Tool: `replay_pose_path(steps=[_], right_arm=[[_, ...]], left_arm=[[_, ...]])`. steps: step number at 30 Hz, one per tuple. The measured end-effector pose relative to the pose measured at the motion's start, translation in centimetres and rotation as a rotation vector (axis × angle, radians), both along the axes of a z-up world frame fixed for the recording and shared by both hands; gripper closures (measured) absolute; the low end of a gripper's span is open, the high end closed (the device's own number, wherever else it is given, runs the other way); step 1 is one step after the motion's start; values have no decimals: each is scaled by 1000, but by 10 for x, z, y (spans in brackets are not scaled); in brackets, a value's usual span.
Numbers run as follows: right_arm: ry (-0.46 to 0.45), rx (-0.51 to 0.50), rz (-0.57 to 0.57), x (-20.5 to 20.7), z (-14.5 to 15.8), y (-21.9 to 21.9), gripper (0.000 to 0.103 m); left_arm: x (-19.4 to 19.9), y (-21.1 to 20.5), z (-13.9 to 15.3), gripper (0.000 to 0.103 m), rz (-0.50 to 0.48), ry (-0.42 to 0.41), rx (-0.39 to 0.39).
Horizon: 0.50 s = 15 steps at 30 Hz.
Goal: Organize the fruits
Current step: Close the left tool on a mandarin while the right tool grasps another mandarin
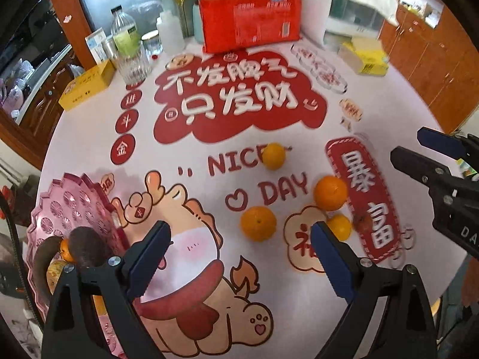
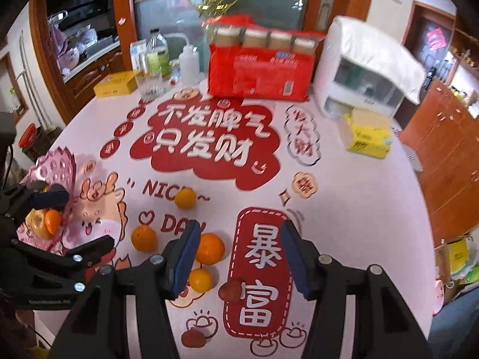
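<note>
Jaws of the left gripper (image 1: 239, 239) are seen spread wide above the printed tablecloth (image 1: 374, 95), with nothing held between them; a cartoon figure lies under the gap. The right gripper (image 2: 239, 254) is likewise released, its blue pads standing apart over the cloth, and no fruit is pressed by them. Four oranges are scattered on the cloth near the middle: one (image 2: 185, 198) farthest off, one (image 2: 144, 238) to the left, one (image 2: 209, 248) partly covered by the right gripper's left finger, and a smaller one (image 2: 201, 280) just below it. Two small dark reddish fruits (image 2: 230, 290) lie nearby, too blurred to be identified. A pink tray (image 1: 60, 206) at the left edge is partly hidden, and the fruit in it can hardly be made out.
</note>
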State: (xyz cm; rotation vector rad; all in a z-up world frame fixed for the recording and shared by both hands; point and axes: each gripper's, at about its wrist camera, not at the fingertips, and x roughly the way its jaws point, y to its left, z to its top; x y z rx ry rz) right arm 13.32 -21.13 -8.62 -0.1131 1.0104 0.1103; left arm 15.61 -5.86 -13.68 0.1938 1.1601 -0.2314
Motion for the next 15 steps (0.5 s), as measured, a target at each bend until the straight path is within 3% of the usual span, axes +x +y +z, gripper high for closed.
replay_pose_path(steps=[7, 15], right_arm=[[106, 48, 51, 12, -53, 6, 47], [188, 107, 68, 24, -88, 14, 47]], left_arm=[[8, -1, -36, 9, 32, 35, 36], [19, 6, -60, 15, 67, 88, 6]])
